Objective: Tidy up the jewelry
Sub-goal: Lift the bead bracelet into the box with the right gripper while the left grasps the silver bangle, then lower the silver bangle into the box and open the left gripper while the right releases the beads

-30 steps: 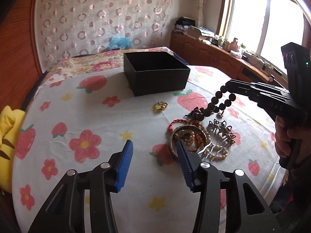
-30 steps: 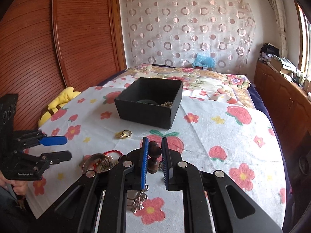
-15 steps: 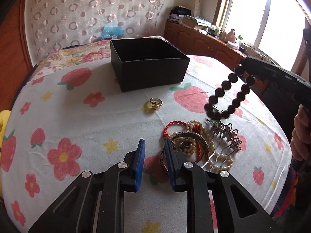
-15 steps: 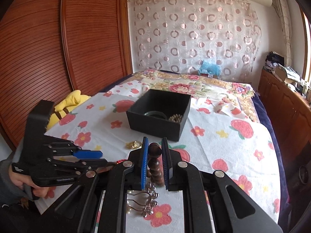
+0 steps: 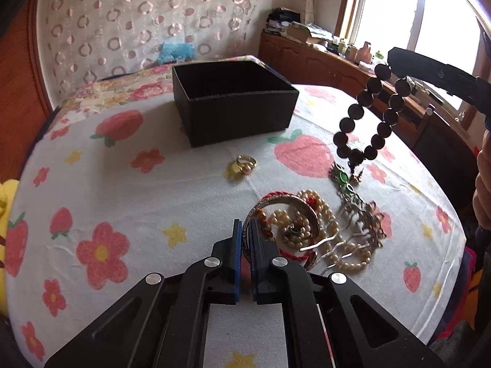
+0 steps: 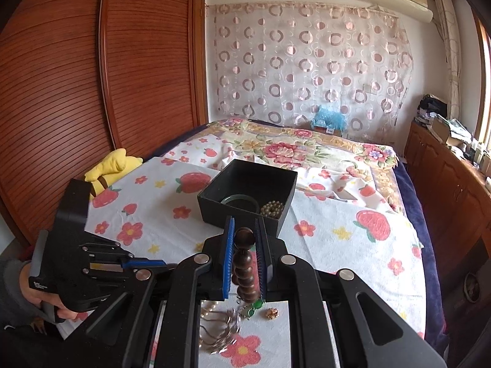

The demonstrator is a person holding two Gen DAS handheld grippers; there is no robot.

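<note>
We are lifting the dark wooden bead bracelet [image 5: 369,113] clear of the pile, right gripper [image 6: 244,239] clamped on it near the open black box [image 6: 245,211], while our left gripper [image 5: 245,230] is now closing on the silver bangle's [image 5: 285,205] near-left rim.

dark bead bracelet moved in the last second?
Yes. The dark bead bracelet, held in the right hand-held gripper, has lifted off the jewelry pile, toward the black box.

One box [image 5: 233,104], one gold ring [image 5: 245,163]
</note>
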